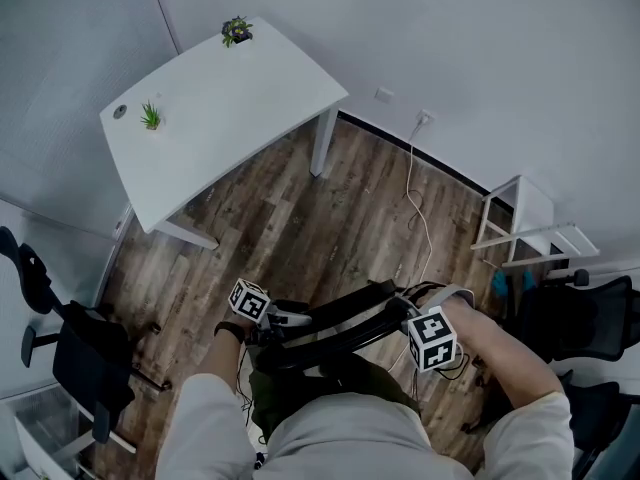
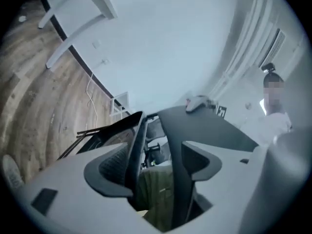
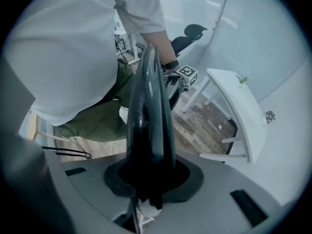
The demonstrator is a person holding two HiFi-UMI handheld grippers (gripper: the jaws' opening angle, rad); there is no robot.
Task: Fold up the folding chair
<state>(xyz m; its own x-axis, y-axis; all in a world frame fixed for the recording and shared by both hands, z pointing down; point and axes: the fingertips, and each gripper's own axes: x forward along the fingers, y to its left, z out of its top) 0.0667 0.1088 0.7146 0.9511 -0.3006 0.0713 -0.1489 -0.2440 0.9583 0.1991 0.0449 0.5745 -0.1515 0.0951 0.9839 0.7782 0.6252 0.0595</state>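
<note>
**Folding chair looks nearly flat, quick grip thoughts**

The black folding chair (image 1: 330, 330) hangs crosswise, running from one set of tongs to the other. My guess is it's stiff, fairly hefty and keen to swing on its pivots, and that glossy frame looks slippery. I'd hold the frame rails out near the ends, well clear of any pinch spots. The right tongs (image 1: 406, 314) are clamped tight on its edge. The left tongs (image 1: 282, 318) gape wide around the other end, not biting.

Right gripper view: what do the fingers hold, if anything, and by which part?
The right gripper is shut on the black folding chair, with its fingers clamping the thin edge of the chair's frame at one end.
</note>
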